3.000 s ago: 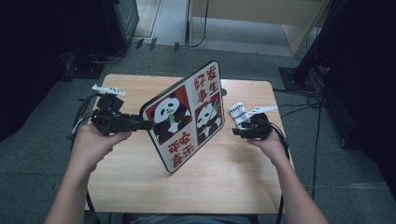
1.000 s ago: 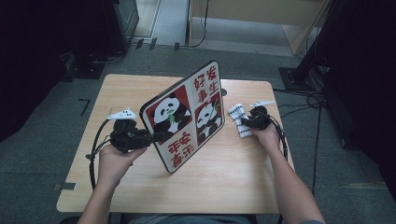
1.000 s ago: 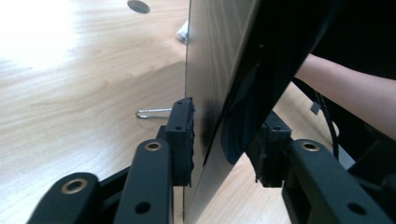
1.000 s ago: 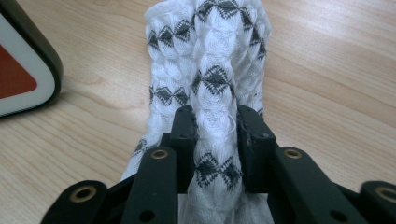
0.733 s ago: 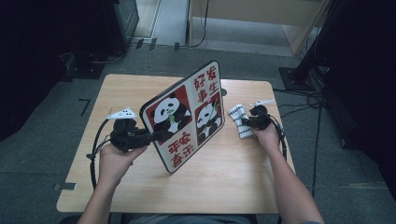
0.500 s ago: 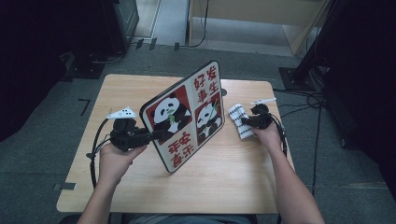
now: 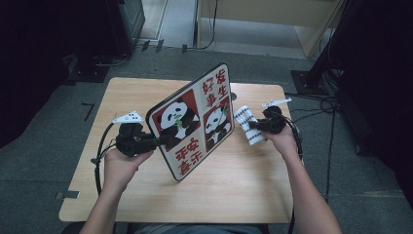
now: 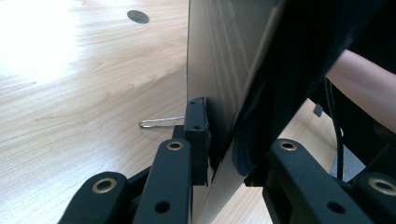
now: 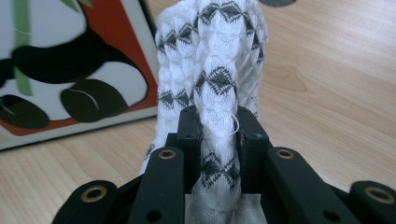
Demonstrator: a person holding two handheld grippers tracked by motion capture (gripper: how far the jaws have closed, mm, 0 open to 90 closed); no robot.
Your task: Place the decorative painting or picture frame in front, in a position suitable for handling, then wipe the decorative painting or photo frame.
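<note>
Since three seconds ago my left gripper (image 7: 163,140) has dropped lower along the board (image 7: 192,122), still clamping its edge, tilted mid-frame. My right gripper (image 7: 252,126) pinches the cloth (image 7: 246,124) beside it. Wiping, I judge, hasn't begun; cloth is off the board.

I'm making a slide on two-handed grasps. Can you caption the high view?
Left tool props a panda board on edge on the table; right tool grips a patterned white cloth.

A light wooden table (image 7: 234,180) bears the panda board's (image 7: 192,119) lower edge.
</note>
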